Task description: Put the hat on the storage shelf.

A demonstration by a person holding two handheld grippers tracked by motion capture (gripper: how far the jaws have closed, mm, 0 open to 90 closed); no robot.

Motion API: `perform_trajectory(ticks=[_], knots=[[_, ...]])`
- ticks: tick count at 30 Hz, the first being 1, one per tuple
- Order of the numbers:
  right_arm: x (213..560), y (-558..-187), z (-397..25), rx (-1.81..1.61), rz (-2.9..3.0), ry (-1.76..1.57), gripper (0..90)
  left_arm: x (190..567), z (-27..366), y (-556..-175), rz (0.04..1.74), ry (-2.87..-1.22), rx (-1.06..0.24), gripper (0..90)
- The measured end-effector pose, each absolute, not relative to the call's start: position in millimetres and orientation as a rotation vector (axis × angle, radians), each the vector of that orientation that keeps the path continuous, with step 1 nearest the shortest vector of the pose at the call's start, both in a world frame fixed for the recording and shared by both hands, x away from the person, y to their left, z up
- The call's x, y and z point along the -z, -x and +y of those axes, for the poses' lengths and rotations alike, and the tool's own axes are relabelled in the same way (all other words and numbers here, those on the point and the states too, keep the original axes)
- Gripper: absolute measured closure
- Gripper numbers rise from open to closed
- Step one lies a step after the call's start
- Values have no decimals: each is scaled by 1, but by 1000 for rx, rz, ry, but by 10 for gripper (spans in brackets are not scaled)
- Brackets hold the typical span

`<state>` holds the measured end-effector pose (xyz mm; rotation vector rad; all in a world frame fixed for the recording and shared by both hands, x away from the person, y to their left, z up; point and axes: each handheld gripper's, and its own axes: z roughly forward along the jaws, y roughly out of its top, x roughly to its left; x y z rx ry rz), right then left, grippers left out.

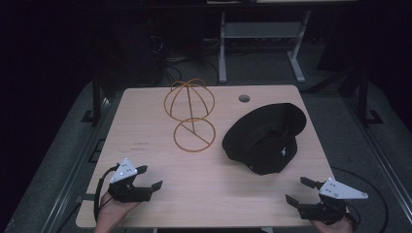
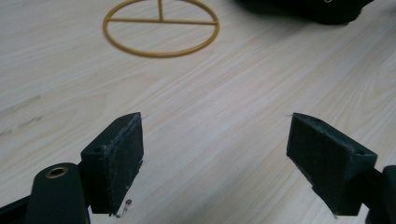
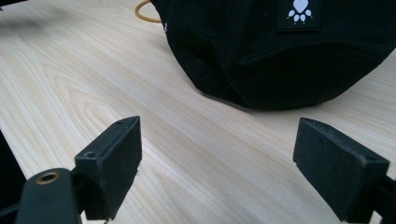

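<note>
The pale wooden surface [image 1: 160, 145] spans the middle of the high view, with a soft black fabric bucket hat [image 1: 265, 138] lying at centre right, apart from the golden wire hat stand [image 1: 191, 114] at upper centre. The hat looks light and floppy, likely to sag, so its brim edge seems the best hold. At lower left the left gripper [image 1: 149, 176] and at lower right the right gripper [image 1: 295, 190] both have fingers spread wide, empty. The hat's inside is too dark to read.
</note>
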<state>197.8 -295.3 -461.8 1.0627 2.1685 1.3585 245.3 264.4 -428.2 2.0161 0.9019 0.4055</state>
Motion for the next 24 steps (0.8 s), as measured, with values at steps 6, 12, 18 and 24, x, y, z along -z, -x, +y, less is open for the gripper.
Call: perform_trajectory(ticks=[6, 12, 18, 24], knots=[[462, -198, -296, -1374, 2155, -1087, 148, 423, 253, -251, 846, -2040, -374, 182], [462, -200, -299, -1374, 2147, -1101, 145, 419, 241, -257, 805, -2057, -352, 182], [461, -198, -303, -1401, 2120, -1122, 144, 415, 227, -261, 774, -2069, -345, 183], [461, -198, -303, -1396, 2121, -1118, 145, 410, 213, -266, 724, -2097, -322, 185]])
